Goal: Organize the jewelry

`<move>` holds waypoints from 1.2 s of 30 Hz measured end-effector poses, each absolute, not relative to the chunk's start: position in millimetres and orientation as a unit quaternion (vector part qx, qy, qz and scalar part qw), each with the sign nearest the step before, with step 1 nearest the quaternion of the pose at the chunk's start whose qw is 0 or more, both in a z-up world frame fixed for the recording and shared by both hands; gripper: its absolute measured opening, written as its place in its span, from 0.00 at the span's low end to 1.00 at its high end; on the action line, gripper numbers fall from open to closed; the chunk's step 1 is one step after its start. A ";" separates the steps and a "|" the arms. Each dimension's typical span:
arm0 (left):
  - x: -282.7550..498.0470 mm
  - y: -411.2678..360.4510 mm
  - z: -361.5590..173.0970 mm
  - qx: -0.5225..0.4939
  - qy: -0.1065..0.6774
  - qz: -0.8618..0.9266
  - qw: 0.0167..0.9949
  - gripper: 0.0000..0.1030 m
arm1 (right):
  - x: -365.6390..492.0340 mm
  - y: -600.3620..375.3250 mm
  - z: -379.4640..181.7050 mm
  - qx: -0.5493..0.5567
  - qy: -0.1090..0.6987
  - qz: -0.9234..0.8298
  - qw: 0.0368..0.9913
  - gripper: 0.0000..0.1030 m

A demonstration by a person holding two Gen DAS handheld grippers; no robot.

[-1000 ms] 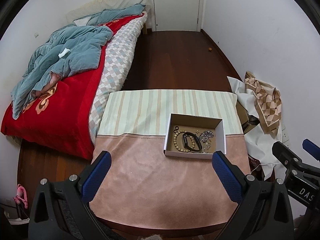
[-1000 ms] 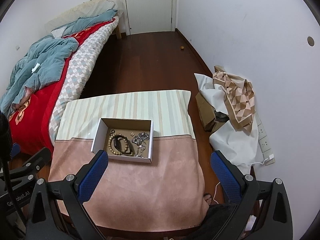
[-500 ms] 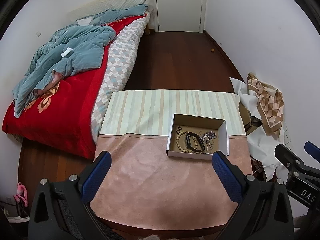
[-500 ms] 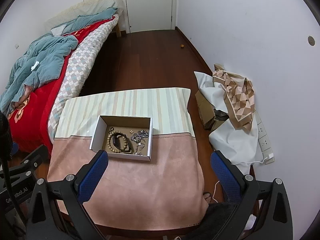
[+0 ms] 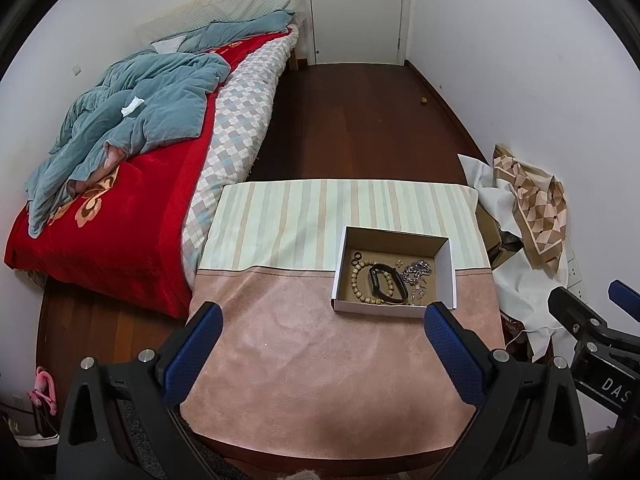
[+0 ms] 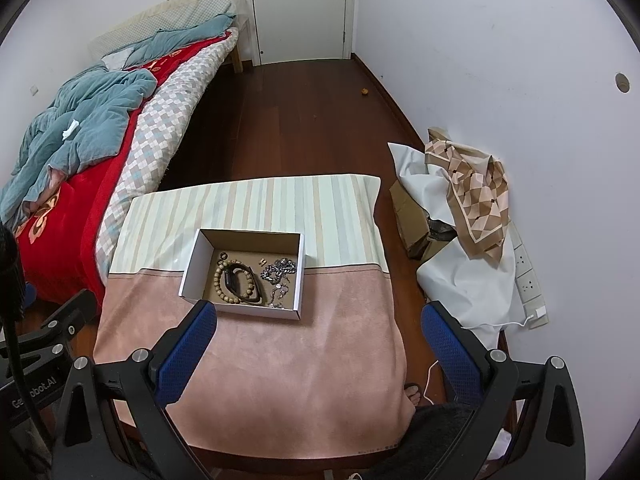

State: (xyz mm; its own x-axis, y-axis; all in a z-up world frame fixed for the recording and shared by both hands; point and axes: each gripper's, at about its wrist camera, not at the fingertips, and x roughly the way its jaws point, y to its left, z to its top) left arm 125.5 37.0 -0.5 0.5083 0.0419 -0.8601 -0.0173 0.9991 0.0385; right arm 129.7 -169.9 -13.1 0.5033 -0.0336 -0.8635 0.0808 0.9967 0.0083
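Note:
A shallow cardboard box (image 5: 451,268) (image 6: 193,266) sits on the cloth-covered table (image 5: 304,344) (image 6: 280,352). In it lie a wooden bead bracelet (image 5: 356,280) (image 6: 218,280), a black wristband (image 5: 378,286) (image 6: 232,280), a silver chain (image 5: 418,270) (image 6: 278,270) and small rings. My left gripper (image 5: 322,320) is open and empty, held above the table's near half. My right gripper (image 6: 320,320) is open and empty, also above the near half, short of the box.
A bed (image 5: 132,184) with red cover and blue quilt stands left of the table. A white cloth pile with a patterned scarf (image 6: 472,192) lies on the floor at the right by the wall. A door (image 6: 300,8) is at the far end.
Both grippers have drawn back and risen slightly, so the table and box look a little smaller and lower. Both stay open. The jewelry has not moved.

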 end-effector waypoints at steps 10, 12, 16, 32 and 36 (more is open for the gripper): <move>123.4 34.8 2.0 0.014 0.492 0.016 0.870 1.00 | 128.8 -169.9 -12.7 0.022 0.497 -0.034 0.867 1.00; 122.0 34.8 3.3 0.015 0.491 0.016 0.871 1.00 | 128.8 -170.0 -12.8 0.022 0.497 -0.033 0.867 1.00; 119.3 34.5 6.2 0.015 0.486 0.014 0.874 1.00 | 128.5 -170.1 -12.7 0.021 0.497 -0.033 0.867 1.00; 117.9 32.0 11.3 0.014 0.483 0.012 0.876 1.00 | 124.3 -169.2 -8.6 0.020 0.495 -0.032 0.868 1.00; 117.7 31.5 11.4 0.015 0.483 0.011 0.876 1.00 | 123.8 -169.0 -8.4 0.020 0.495 -0.032 0.868 1.00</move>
State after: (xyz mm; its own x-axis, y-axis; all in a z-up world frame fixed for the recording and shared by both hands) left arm 117.7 31.5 11.4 0.5341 0.0335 -0.8447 -0.0040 0.9993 0.0371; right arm 123.8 -169.0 -8.4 0.5072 -0.0365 -0.8611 0.0759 0.9971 0.0024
